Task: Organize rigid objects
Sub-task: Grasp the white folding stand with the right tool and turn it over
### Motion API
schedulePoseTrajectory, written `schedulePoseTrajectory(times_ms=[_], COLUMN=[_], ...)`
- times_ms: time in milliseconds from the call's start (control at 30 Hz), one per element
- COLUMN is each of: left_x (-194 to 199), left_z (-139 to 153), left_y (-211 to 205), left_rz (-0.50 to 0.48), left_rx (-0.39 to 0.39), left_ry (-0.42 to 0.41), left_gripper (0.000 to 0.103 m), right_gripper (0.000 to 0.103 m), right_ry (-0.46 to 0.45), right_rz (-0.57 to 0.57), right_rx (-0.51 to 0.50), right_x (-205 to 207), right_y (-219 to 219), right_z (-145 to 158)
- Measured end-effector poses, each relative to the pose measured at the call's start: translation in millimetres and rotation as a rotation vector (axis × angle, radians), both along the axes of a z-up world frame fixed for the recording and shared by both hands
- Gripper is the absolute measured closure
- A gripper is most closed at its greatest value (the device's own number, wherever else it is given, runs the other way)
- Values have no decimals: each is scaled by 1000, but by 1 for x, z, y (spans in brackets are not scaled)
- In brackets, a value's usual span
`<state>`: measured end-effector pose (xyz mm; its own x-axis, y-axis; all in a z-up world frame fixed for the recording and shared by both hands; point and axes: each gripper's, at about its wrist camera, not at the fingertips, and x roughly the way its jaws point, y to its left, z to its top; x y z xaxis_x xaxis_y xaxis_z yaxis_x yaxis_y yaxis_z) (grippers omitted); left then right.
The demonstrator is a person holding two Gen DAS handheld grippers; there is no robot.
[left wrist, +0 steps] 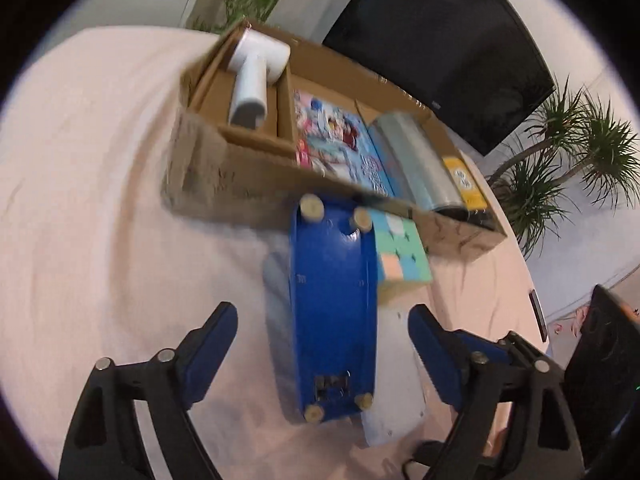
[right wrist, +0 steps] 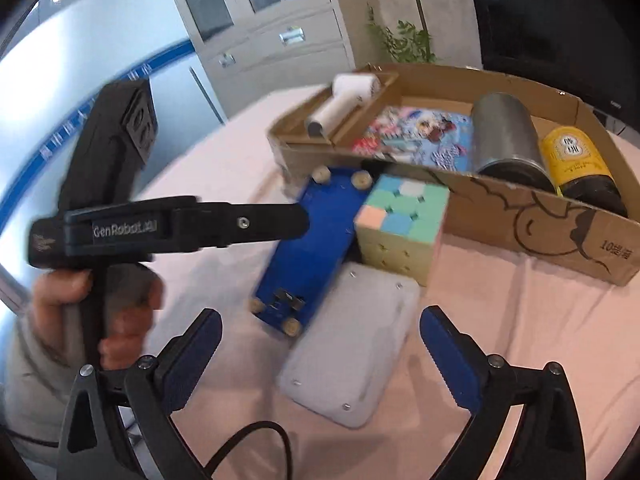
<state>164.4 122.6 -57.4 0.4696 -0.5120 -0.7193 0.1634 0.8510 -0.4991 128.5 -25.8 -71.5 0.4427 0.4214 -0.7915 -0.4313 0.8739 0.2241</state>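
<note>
A blue flat device [left wrist: 332, 312] lies underside up on the pink cloth, its far end against the cardboard box [left wrist: 224, 184]. My left gripper [left wrist: 322, 314] stands open astride it, pads clear of its sides. A pastel puzzle cube [right wrist: 400, 224] sits beside the blue device [right wrist: 312, 240], partly on a white flat device [right wrist: 352, 352]. My right gripper [right wrist: 320, 318] is open over the white device's near end, not touching it. The box [right wrist: 520, 232] holds a white handheld appliance [left wrist: 256, 76], a picture book [left wrist: 340, 136], a grey cylinder [left wrist: 420, 160] and a yellow can [left wrist: 466, 184].
A person's hand [right wrist: 128, 320] grips the left gripper's black body on the left of the right wrist view. A black cable [right wrist: 248, 440] trails near the front. A black screen [left wrist: 440, 48] and potted plants [left wrist: 580, 152] stand behind the table; a grey cabinet [right wrist: 260, 32] is beyond.
</note>
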Motion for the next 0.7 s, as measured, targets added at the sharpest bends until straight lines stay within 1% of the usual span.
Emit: schedulePoseTrajectory(times_ms=[67,133,167,200,233,267,300,367,467,500,567,600,633,700], left_x=[-14,-24,-31,-36,-44,-49,-56,-68,-80,-83,-87,-87,-88,-85], left_z=[6,9,7,6,5,4,3,2,6,8,10,10,10,10], left_y=[0,-1,-4,-4,-4,-3,-1,-3,-15,-20,-34,-43,-54,-73], left_rz=[18,25,32,36,47,59,70,79,57,50,28,11,-11,-55], left_rx=[16,46,57,61,54,43,26,-4,-23,-32,-68,-79,-83,-83], left_ry=[-37,-44,-36,-30,-23,-16,-7,3,-3,-5,-5,-4,-3,-4], left_gripper=[16,16,16,16,16,16,16,16,16,16,16,16,16,16], right_gripper=[4,6,9,13,16,30,31,38,39,39,40,40,40,40], right_ry=[30,49,63,65,34,5,-6,4,18,25,19,1,-32,-72], right_rz=[-3,-26,-30,-32,-35,-38,-34,-23,-20,-23,-34,-44,-57,-77], right_rx=[-25,-32,-25,-40,-62,-91,-106,-95,-92,-95,-116,-151,-225,-343], right_x=[-3,-5,-5,-6,-9,-14,-16,-23,-32,-29,-34,-35,-38,-39], right_y=[3,5,8,12,17,19,19,9,-12,-19,-43,-55,-70,-91], right_z=[-13,-25,-32,-39,-38,-38,-39,-38,-33,-33,-28,-25,-21,-18])
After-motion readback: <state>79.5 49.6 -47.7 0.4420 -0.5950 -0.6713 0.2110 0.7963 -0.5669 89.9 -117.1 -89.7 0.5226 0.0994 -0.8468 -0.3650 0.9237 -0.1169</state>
